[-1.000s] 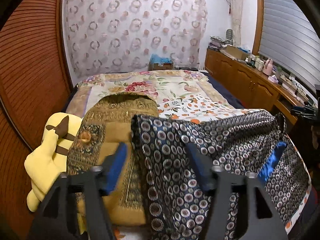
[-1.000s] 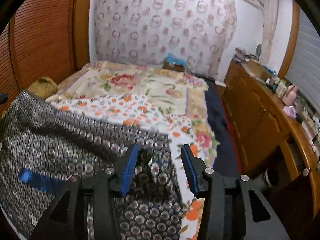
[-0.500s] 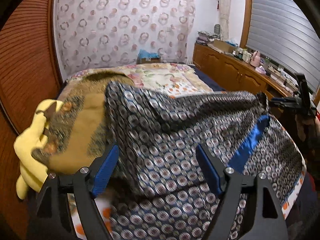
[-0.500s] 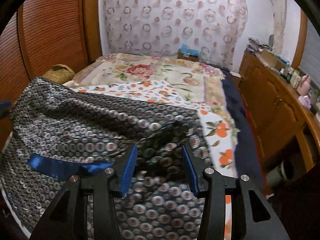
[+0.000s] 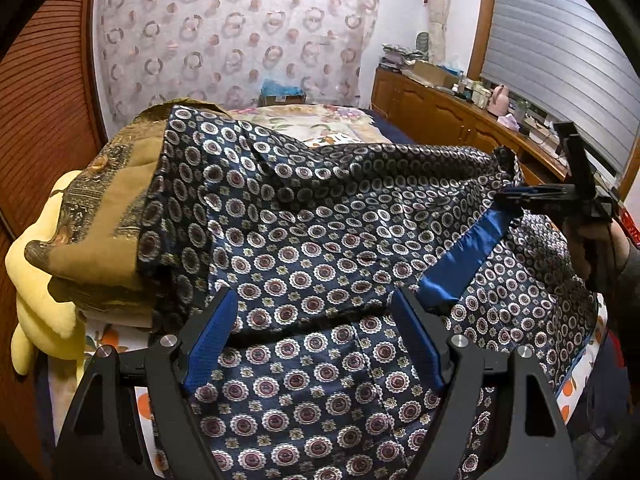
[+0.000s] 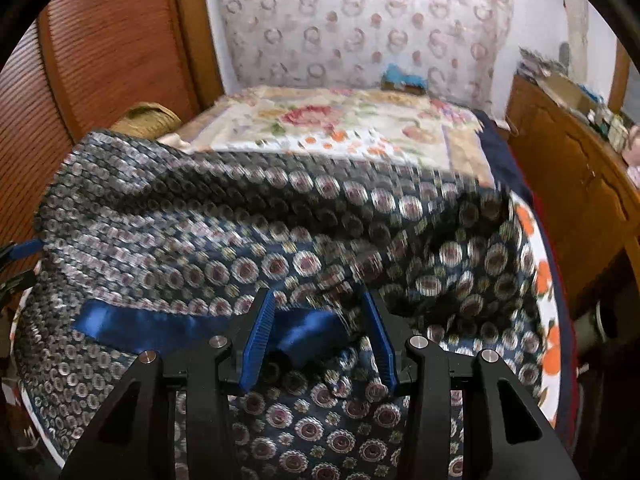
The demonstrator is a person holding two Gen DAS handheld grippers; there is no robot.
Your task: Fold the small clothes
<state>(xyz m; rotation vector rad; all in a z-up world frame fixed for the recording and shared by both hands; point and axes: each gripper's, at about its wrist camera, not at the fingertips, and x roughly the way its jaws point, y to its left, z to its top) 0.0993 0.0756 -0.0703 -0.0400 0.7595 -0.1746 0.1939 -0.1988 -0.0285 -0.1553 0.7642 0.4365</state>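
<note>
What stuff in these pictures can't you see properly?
- Right wrist view: the patterned garment is blurred, so whether the right gripper pinches it is unclear.
- Left wrist view: the yellow plush is half hidden by the brown cushion.
- Left wrist view: things on the wooden counter are too small.

A navy garment patterned with round medallions (image 5: 320,240) is seen spread over the floral-covered bed (image 5: 320,124), a satin blue band (image 5: 460,260) crossing it. The left gripper (image 5: 316,336) is held with jaws parted above the cloth. The right gripper (image 5: 516,196) is seen at the garment's far right corner, beside a folded olive-gold cloth (image 5: 104,220) and yellow plush toy (image 5: 36,296).
</note>
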